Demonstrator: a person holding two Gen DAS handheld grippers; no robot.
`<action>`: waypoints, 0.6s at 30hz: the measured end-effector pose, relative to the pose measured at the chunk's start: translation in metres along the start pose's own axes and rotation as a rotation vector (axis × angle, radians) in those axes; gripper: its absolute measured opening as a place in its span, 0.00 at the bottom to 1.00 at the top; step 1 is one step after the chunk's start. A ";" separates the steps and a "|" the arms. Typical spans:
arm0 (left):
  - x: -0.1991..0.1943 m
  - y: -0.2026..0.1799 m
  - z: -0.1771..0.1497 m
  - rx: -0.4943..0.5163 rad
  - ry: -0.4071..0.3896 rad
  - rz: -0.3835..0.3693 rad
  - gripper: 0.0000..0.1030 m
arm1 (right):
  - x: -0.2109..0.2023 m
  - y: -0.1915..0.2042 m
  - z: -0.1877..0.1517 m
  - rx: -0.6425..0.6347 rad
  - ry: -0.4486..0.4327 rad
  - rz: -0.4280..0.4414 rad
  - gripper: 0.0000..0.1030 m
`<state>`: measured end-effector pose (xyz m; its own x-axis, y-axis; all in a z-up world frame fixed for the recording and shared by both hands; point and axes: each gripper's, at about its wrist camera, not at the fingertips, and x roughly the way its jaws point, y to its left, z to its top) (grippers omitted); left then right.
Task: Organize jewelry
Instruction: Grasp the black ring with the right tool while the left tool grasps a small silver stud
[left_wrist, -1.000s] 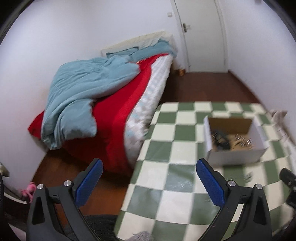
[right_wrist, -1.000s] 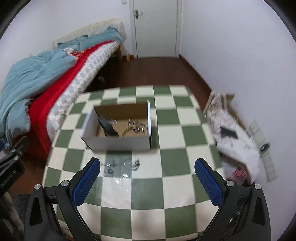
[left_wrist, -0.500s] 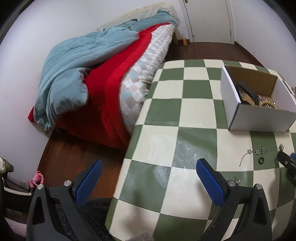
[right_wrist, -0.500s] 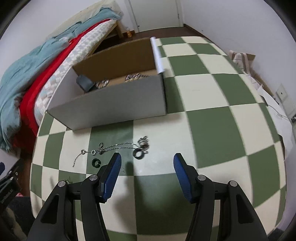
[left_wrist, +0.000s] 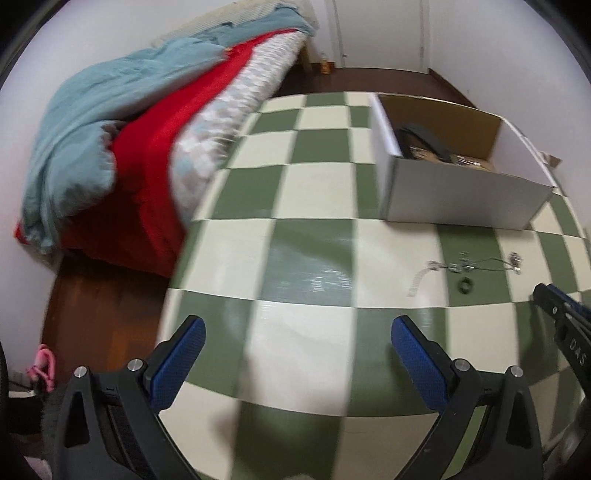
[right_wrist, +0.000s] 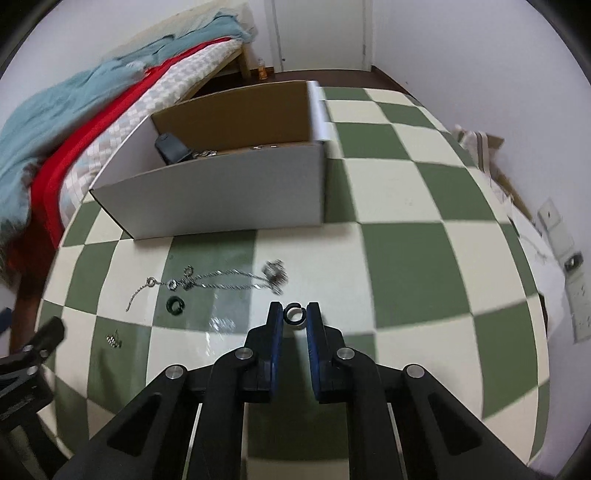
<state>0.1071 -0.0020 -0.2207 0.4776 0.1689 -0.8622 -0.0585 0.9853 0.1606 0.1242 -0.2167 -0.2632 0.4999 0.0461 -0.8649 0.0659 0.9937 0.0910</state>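
A white cardboard box (right_wrist: 229, 192) with jewelry and a dark pouch (right_wrist: 171, 147) inside stands on the green-and-cream checkered table (right_wrist: 406, 258). In front of it lie a silver chain (right_wrist: 221, 278), a dark green ring (right_wrist: 175, 306) and small studs (right_wrist: 113, 340). My right gripper (right_wrist: 293, 314) is low over the table, its jaws closed around a dark ring (right_wrist: 294, 314). My left gripper (left_wrist: 295, 328) is open and empty above the table's left front part. The box (left_wrist: 461, 195), chain (left_wrist: 476, 264) and green ring (left_wrist: 466, 285) also show in the left wrist view.
A bed (left_wrist: 147, 129) with a red sheet and blue duvet stands close along the table's left side. A white wall (right_wrist: 480, 74) and papers (right_wrist: 517, 206) border the right. The right gripper's tip (left_wrist: 561, 314) shows at the left view's right edge.
My right gripper has dropped toward the table and closed its jaws around the dark ring. My left gripper has moved slightly closer to the table and stayed open.
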 end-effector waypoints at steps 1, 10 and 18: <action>0.001 -0.004 0.000 0.005 0.006 -0.014 0.99 | -0.003 -0.003 -0.002 0.009 -0.001 0.002 0.13; 0.021 -0.042 -0.005 0.067 0.070 -0.115 0.49 | -0.018 -0.019 -0.012 0.062 -0.002 0.019 0.13; 0.016 -0.048 -0.007 0.068 0.034 -0.156 0.06 | -0.018 -0.016 -0.014 0.056 0.002 0.022 0.13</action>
<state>0.1114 -0.0465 -0.2453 0.4464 0.0159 -0.8947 0.0736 0.9958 0.0545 0.1018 -0.2320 -0.2560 0.4998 0.0678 -0.8635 0.1035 0.9851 0.1373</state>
